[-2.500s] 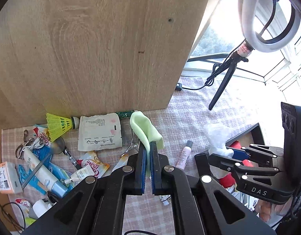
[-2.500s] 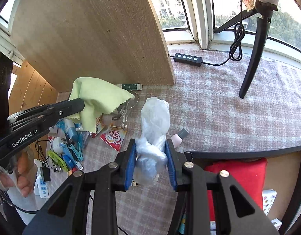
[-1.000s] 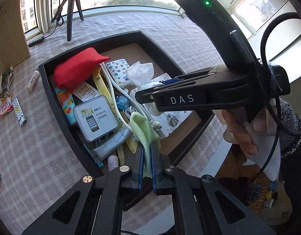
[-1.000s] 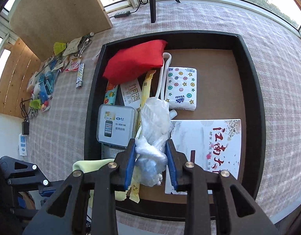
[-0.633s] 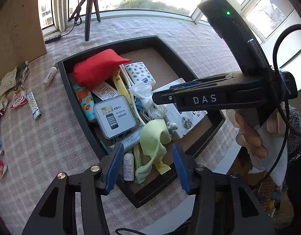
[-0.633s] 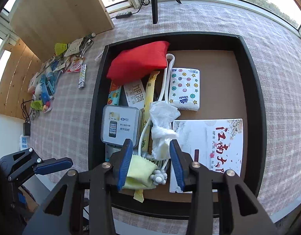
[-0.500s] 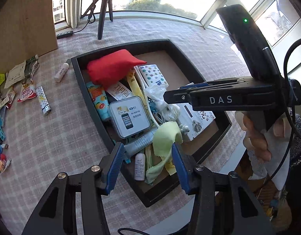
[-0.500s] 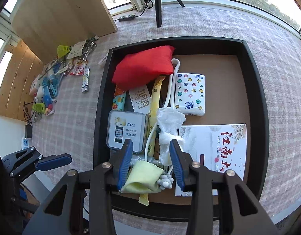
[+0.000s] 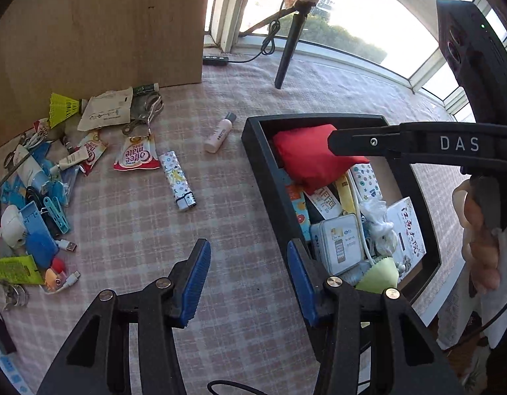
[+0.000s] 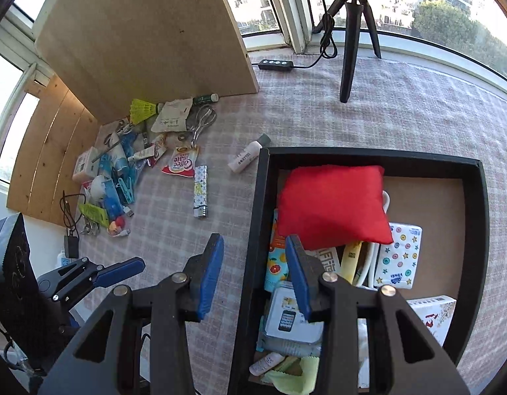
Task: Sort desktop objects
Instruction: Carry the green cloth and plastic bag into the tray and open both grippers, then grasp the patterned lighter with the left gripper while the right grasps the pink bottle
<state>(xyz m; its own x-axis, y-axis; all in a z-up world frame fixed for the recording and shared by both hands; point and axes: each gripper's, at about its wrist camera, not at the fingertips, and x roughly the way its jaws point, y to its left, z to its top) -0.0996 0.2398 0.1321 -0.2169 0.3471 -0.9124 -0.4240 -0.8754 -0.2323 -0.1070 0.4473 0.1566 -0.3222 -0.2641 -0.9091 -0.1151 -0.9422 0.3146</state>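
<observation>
Left wrist view: my left gripper has its jaws released with nothing between them, hanging over the checked surface just beside the black tray. Inside the tray I see the light green cloth lying at the near end, the crumpled white plastic bag beside a small tin, and a red pouch at the far end. A patterned lighter and a small pink bottle lie on the surface, apart from the tray.

From the right wrist, my right gripper is likewise released and empty, straddling the tray's left wall. The unsorted pile, with a yellow shuttlecock and a coffee creamer sachet, sits by the wooden board.
</observation>
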